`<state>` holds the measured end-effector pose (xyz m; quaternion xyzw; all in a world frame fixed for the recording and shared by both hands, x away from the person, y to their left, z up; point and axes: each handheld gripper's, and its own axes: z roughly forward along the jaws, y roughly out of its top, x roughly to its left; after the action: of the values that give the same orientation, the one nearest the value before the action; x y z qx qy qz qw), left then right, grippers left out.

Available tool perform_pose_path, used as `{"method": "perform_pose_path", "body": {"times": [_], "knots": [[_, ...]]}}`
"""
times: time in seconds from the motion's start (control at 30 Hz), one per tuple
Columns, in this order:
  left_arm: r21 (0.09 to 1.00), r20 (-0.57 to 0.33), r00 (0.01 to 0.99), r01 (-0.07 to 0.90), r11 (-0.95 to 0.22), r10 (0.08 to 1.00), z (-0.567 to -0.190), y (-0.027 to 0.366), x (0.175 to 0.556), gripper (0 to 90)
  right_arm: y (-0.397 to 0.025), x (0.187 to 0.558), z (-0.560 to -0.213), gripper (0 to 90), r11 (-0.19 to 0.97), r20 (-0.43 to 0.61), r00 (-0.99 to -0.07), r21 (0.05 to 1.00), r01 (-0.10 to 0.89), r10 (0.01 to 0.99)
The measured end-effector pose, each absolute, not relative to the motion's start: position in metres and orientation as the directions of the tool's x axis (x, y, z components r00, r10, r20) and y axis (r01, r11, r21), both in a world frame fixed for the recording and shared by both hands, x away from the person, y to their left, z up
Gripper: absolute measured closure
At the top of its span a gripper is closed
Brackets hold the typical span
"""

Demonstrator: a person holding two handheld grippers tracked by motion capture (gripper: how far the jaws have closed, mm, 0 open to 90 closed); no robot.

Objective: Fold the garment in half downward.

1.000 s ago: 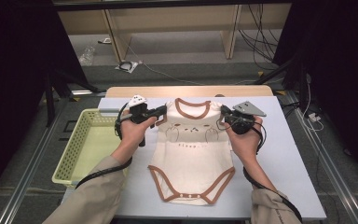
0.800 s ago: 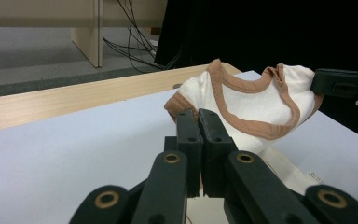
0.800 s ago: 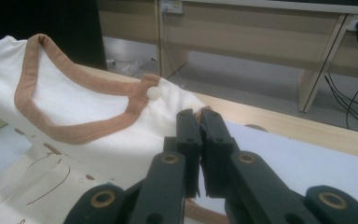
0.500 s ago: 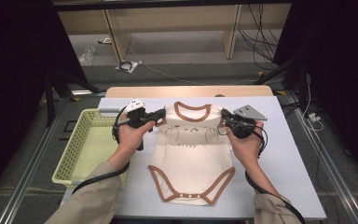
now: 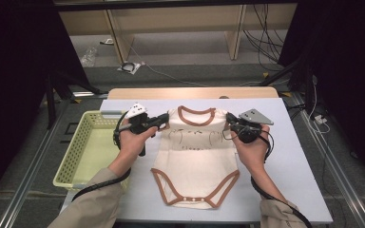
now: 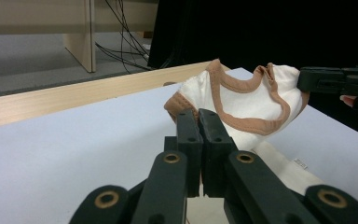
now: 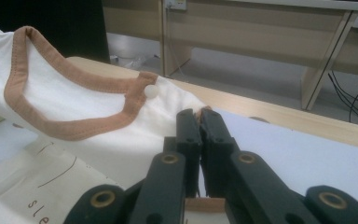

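Observation:
A cream baby bodysuit (image 5: 196,154) with brown trim lies on the white table (image 5: 294,161), its neck end lifted off the surface. My left gripper (image 5: 165,118) is shut on the bodysuit's left shoulder; in the left gripper view my left gripper (image 6: 198,116) pinches brown trim with the neckline (image 6: 242,100) raised beyond it. My right gripper (image 5: 229,121) is shut on the right shoulder. In the right gripper view my right gripper (image 7: 199,116) clamps the shoulder edge beside a white snap button (image 7: 151,91).
A pale yellow basket (image 5: 86,147) stands at the table's left edge, beside my left forearm. A wooden strip (image 5: 195,92) borders the table's far edge. Beyond it are floor cables and wooden furniture legs. Bare table lies to the right of the bodysuit.
Both grippers have lifted the bodysuit's shoulders slightly and moved them away from the person, stretching the garment. The leg end stays flat on the table.

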<state>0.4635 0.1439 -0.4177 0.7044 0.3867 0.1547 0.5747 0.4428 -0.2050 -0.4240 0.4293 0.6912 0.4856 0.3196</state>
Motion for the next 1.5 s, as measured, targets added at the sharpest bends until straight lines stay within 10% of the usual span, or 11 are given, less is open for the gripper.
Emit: {"method": "perform_pose_path", "body": {"times": [1.5], "knots": [[0.933, -0.196, 0.686, 0.35, -0.083, 0.701, -0.42, 0.147, 0.445, 87.6, -0.208, 0.426, -0.426, 87.5, 0.192, -0.046, -0.45, 0.939, 0.285, 0.892]]}}
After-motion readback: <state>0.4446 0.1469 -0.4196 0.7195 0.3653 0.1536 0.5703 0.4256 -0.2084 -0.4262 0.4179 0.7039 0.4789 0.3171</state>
